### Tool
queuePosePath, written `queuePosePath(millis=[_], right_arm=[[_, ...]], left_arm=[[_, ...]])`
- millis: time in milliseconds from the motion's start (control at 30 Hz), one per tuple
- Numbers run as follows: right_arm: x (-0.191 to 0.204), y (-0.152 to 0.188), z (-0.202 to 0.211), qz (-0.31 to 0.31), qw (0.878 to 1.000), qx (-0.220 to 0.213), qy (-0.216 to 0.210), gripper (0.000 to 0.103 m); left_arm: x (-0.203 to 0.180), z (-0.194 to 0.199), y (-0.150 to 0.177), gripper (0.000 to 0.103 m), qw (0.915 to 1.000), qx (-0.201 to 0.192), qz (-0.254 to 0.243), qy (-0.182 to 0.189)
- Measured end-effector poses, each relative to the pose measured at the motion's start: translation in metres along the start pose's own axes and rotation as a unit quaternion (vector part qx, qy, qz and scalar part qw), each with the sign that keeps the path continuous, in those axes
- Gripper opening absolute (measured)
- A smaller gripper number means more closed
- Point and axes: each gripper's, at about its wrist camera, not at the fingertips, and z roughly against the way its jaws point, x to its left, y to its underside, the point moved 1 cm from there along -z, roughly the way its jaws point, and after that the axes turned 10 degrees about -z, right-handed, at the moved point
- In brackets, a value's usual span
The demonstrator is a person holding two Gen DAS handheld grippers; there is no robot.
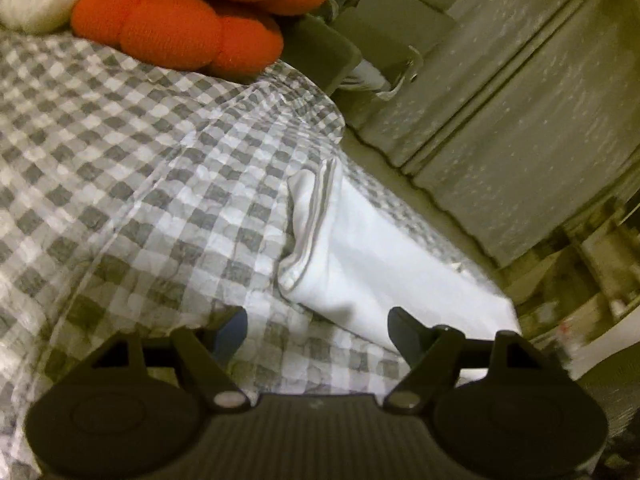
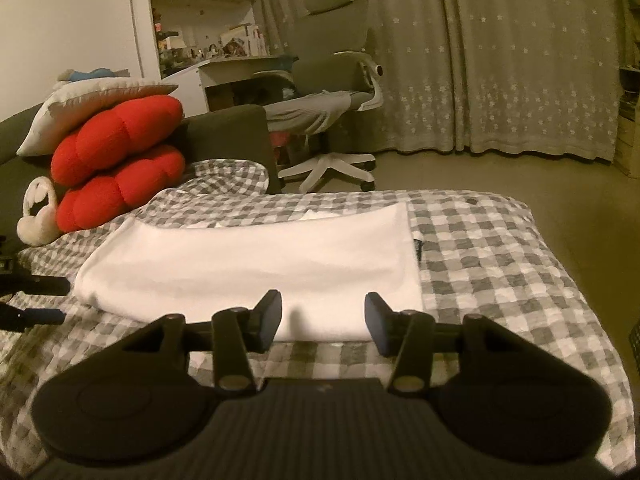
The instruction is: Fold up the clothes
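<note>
Nearest in the right wrist view is the right gripper (image 2: 323,316), its two fingers standing wide apart with nothing between them; it hovers just at the near edge of the white garment (image 2: 256,256). In the left wrist view the left gripper (image 1: 318,332) is also spread wide and holds nothing. Its right finger is at the near corner of the same garment, and its left finger is above the bare bedcover.

The white garment lies on the gray and white checked bedcover (image 2: 500,264) as a long flat band. It looks folded at least once, because in the left view several layers of hem are stacked at its far end. A small dark tag or label shows at its right edge in the right view.

I judge that this fits two stages. The band may be waiting for one more fold across its length, or it may be the finished fold that was just set down. The pictures do not settle which one, so I name no next move.

Farther away, two red cushions (image 2: 120,160) are stacked at the head of the bed with a white plush toy (image 2: 36,216) beside them. Behind them are an office chair (image 2: 336,92), a bookshelf and star-patterned curtains (image 2: 520,60)
</note>
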Motion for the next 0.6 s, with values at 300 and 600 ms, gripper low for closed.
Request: queuePosePath(millis=[300, 600], right_arm=[[-0.001, 0.003, 0.000, -0.001, 1.000, 0.006, 0.005, 0.053], [-0.005, 0.008, -0.001, -0.005, 1.000, 0.012, 0.010, 0.055]], left_arm=[[-0.017, -0.010, -0.004, 0.078, 0.9992, 0.014, -0.023, -0.031], [-0.015, -0.016, -0.007, 0.077, 0.9997, 0.005, 0.001, -0.025]])
